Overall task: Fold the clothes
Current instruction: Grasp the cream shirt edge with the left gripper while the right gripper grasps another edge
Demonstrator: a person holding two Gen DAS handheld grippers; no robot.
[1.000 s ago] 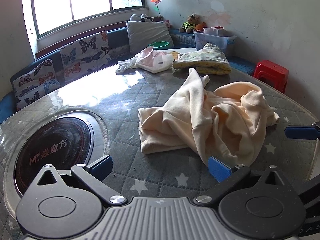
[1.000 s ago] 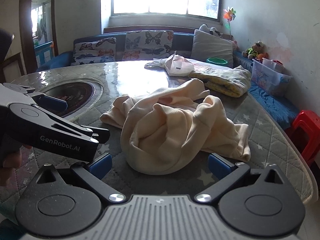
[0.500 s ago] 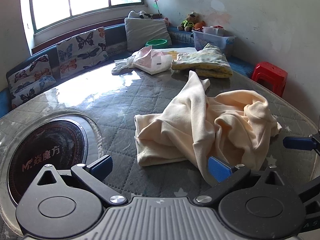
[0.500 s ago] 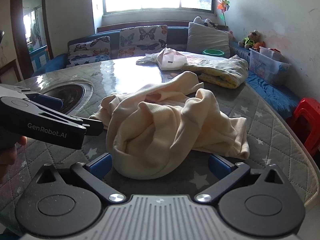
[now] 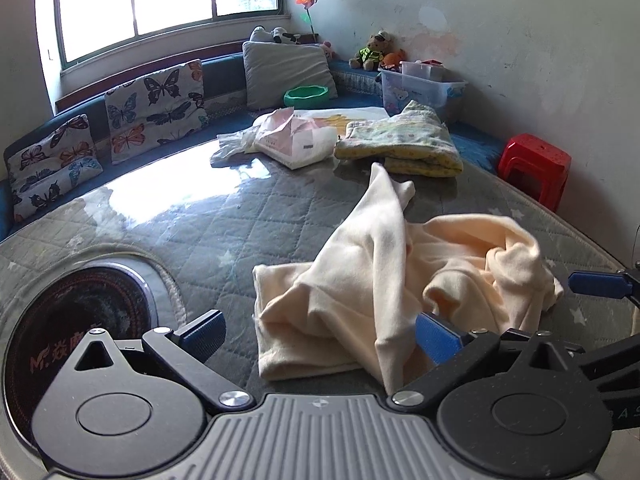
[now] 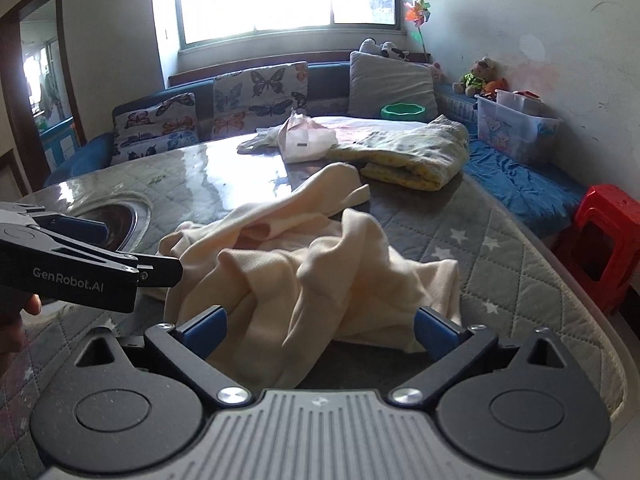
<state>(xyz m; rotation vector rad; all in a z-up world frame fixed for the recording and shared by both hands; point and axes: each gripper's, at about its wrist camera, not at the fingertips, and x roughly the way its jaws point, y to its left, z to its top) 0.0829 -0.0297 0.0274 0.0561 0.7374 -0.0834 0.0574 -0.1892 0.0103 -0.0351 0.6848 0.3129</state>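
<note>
A crumpled cream garment (image 5: 404, 292) is seen heaped on the quilted grey bench (image 5: 224, 232), in the lower middle of both views. The left gripper (image 5: 320, 336) is held spread wide, its right blue pad at the garment's near edge, nothing grasped. The right gripper (image 6: 320, 330) is likewise released, the near folds of the garment (image 6: 316, 276) lying between its blue pads. A folded patterned blanket (image 5: 404, 144) is seen beyond, toward the upper right.
</note>
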